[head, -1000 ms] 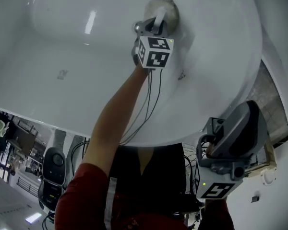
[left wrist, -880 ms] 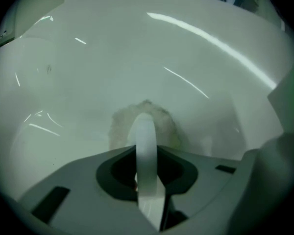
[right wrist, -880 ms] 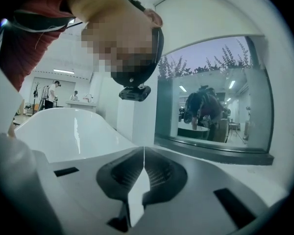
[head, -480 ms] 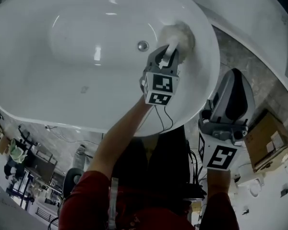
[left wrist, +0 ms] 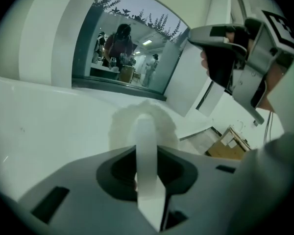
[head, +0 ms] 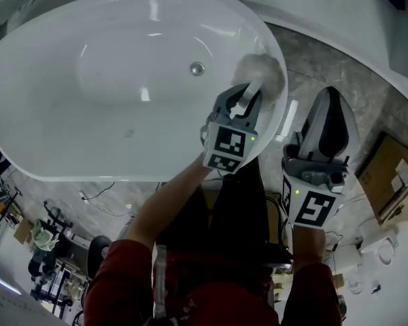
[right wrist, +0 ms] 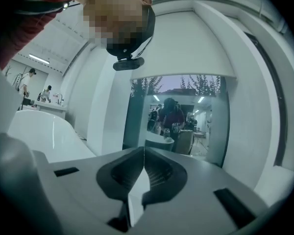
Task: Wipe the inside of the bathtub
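Observation:
A white oval bathtub (head: 61, 114) fills the upper left of the head view, with its drain (head: 197, 67) near the middle. My left gripper (head: 251, 90) is shut on a fluffy white cloth (head: 266, 72), which rests against the tub's right rim. In the left gripper view the cloth (left wrist: 121, 127) bulges round the closed left gripper (left wrist: 144, 124), on the white tub surface. My right gripper (head: 328, 99) hangs outside the tub on the right, over the floor. In its own view the right gripper (right wrist: 143, 150) is shut with nothing between the jaws.
Grey marble floor (head: 326, 60) lies right of the tub. A cardboard box (head: 392, 175) stands at the far right, and cables (head: 95, 192) run below the tub's near edge. A mirror-like opening (right wrist: 179, 116) shows people and another basin.
My left gripper has carried the cloth from the tub's inner wall near the drain out to the right rim. The right gripper stays outside the tub. The head camera has pulled back.

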A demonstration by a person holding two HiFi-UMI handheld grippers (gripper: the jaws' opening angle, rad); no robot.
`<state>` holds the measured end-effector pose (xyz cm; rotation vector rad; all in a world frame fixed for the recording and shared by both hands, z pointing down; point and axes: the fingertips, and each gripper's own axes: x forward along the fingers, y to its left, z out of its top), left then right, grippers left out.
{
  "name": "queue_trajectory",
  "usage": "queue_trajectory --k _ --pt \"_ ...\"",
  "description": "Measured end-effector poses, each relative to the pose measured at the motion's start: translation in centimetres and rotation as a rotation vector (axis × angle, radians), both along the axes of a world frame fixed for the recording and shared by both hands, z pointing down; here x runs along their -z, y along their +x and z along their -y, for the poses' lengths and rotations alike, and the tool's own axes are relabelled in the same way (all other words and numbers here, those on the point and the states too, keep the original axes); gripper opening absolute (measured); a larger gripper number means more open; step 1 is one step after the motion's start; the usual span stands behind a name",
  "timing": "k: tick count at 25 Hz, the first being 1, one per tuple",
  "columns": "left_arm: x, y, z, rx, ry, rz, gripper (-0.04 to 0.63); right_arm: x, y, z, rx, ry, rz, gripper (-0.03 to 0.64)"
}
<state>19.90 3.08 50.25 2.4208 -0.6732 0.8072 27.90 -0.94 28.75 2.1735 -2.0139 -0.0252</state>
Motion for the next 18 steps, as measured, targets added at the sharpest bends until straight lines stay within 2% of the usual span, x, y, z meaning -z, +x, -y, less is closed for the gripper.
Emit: queue_trajectory --k 6,11,18 --pt "-1.9 0.2 -0.2 -0.015 0.017 0.019 0.094 -1.1 0.0 -0.8 0.011 -0.022 0.012 0.012" --pt "-3.9 0.0 -0.2 0.006 -0.013 0.036 0.094 -2.6 0.4 -0.6 0.018 -0.04 0.023 0.012" --pt "-8.2 -1.8 1.0 0.053 -0.048 0.073 0.094 -5.3 -1.7 1.5 0.084 -0.069 0.041 0.012"
